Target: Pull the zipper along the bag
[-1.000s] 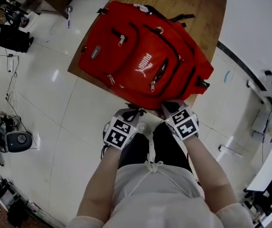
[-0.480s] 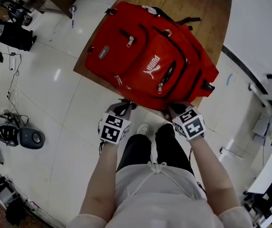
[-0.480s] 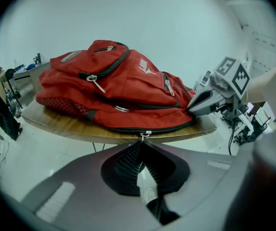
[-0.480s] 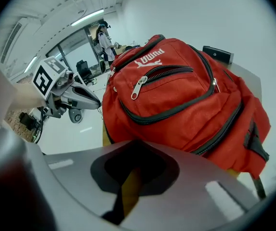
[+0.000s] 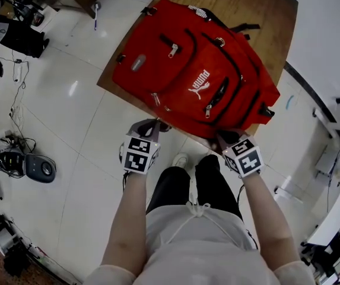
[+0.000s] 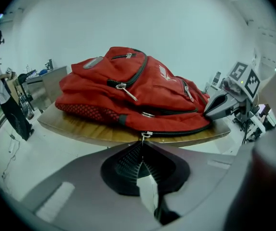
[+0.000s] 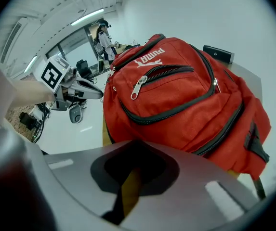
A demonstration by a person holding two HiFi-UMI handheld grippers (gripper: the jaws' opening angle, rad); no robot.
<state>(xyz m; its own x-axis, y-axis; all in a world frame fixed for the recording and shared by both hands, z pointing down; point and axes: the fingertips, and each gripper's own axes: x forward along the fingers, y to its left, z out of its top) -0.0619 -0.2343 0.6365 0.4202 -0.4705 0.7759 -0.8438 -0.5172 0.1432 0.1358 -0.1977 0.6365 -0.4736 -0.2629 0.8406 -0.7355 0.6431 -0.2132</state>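
L gripper [image 6: 143,146] pinched shut on zipper pull [image 6: 146,135], lower centre. Track runs right along bag [image 6: 142,93] edge, twd R gripper [image 7: 134,146], which looks clamped on the bag.

Bag [image 5: 208,61]: red all over. Its zipper tracks are black, its logo print [image 5: 198,85] white, and a small patch [image 5: 137,64] grey. A red mesh weave is noted on the side panel [image 6: 87,110]. The zipper pull [image 6: 146,135] is recorded as silver-coloured.

Bench [image 5: 259,5]: brown, streaked with wood grain.

Floor [image 5: 57,159]: pale glossy tiles, crossed by thin grid lines.

Left hand-held gripper [image 5: 150,125] and right hand-held gripper [image 5: 222,136]: bodies grey, inner faces black. A fine ribbed pattern is seen on the left pads [image 6: 125,162]. The marker cubes [image 5: 139,155] are patterned with black-and-white squares.

Person: top [image 5: 193,242] off-white, trousers [image 5: 170,189] black.
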